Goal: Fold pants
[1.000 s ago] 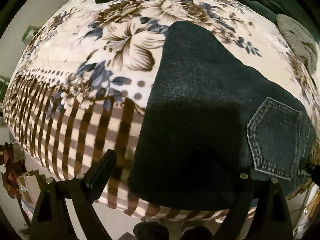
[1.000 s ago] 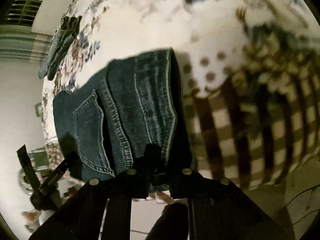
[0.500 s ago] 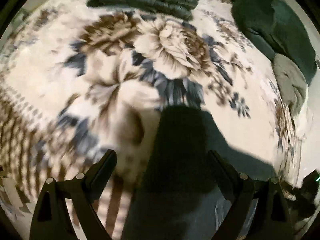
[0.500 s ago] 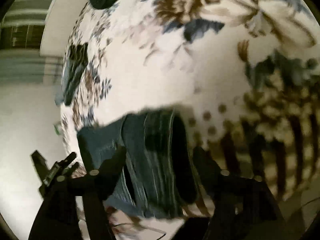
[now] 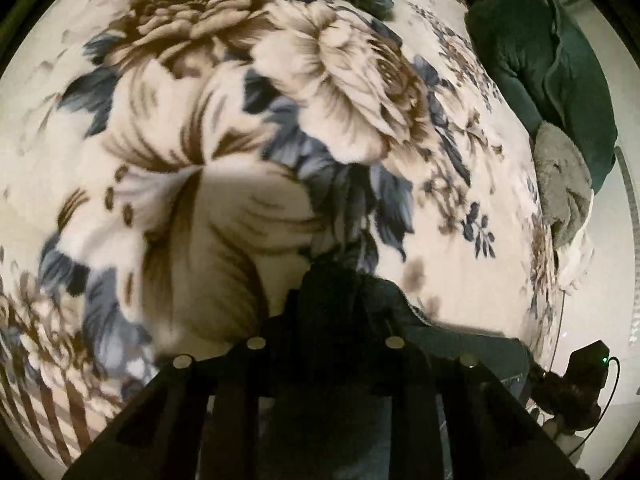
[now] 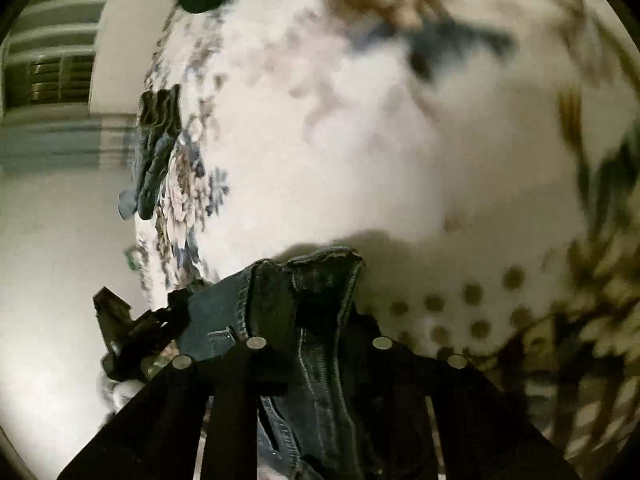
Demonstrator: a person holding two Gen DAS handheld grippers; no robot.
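At lower centre of the left wrist view, the left claw [image 5: 326, 300] pinches the dark jeans [image 5: 460, 344] over the floral blanket [image 5: 240, 128]. In the right wrist view, the right claw [image 6: 316, 304] likewise clamps their bunched denim edge at lower centre; folded jeans [image 6: 154, 152] lie at the far left.

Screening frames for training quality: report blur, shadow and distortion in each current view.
Left wrist: fisheye bends the floral blanket; slight motion blur at lower left; the left gripper with the jeans casts a shadow. Right wrist: heavy motion smear over blanket; jeans in the right gripper stay sharp, shadow just beyond.
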